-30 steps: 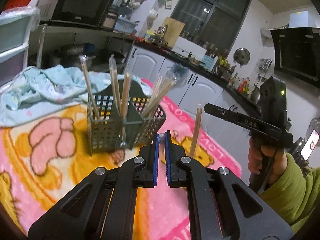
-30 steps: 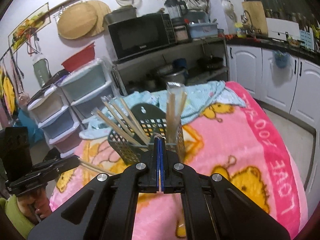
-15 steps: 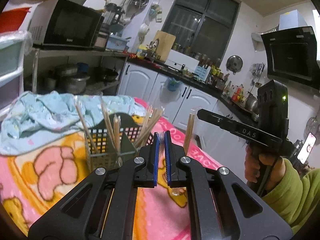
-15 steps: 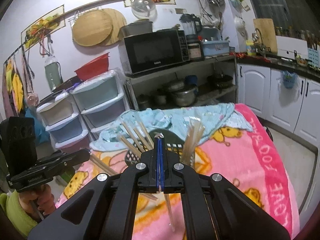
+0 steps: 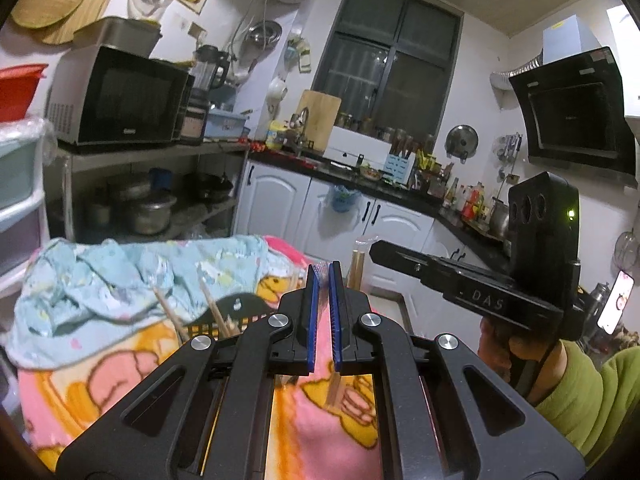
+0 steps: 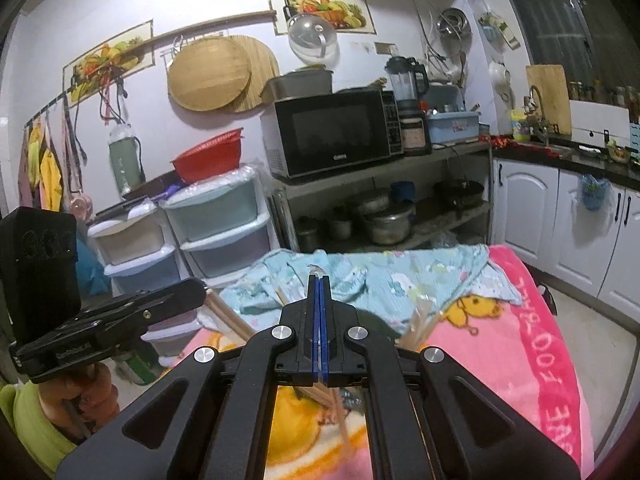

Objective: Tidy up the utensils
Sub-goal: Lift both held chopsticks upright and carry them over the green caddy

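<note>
My left gripper point(image 5: 323, 270) is shut on a plastic-wrapped pair of wooden chopsticks point(image 5: 335, 386) that hangs below its blue pads. The right gripper point(image 6: 319, 280) is shut on another wrapped pair point(image 6: 340, 416), whose wrapper sticks out above the fingertips. Each tool shows in the other view: the right gripper point(image 5: 374, 250) with its sticks point(image 5: 355, 270), and the left gripper point(image 6: 200, 290) with its sticks point(image 6: 230, 318). Both hang above and near a dark green perforated utensil basket point(image 5: 240, 308) point(image 6: 378, 322). The basket is mostly hidden behind the fingers and holds several chopsticks point(image 5: 212, 304).
The basket stands on a pink cartoon blanket point(image 6: 520, 340) with a light blue cloth point(image 5: 120, 280) bunched behind it. Plastic drawers point(image 6: 216, 216) and a shelf with a microwave point(image 6: 332, 132) stand beyond. White cabinets point(image 5: 280, 200) line the right. Hands in green sleeves point(image 5: 580, 384) hold the tools.
Both grippers have risen with their chopsticks. The basket has dropped low in both views and is now largely covered by the fingers.
</note>
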